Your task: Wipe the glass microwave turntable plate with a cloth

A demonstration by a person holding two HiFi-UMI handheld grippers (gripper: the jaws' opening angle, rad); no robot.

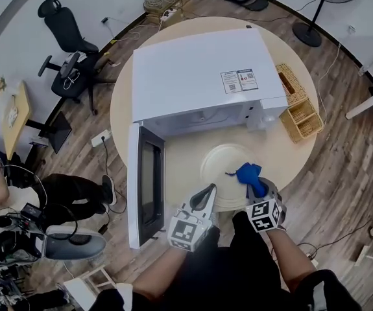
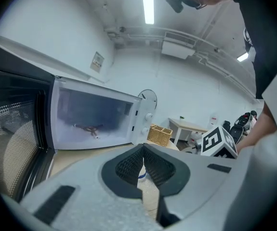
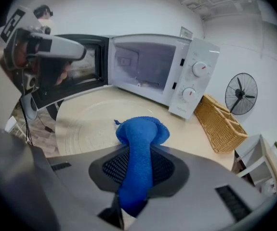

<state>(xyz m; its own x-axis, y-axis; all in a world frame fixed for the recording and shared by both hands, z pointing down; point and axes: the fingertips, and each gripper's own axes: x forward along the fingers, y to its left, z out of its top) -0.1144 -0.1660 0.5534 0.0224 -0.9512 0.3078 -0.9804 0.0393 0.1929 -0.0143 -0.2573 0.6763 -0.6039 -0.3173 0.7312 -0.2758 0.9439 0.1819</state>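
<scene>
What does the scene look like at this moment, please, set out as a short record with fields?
plate: clear round glass turntable plate, flat on the round beige table, in front of the microwave
cloth: blue cloth, over the plate's near right part
right gripper: shut on the cloth
left gripper: jaws together, tip at the plate's near left rim
microwave: white microwave, door open, roller ring inside
other: wicker basket on the table's right
</scene>
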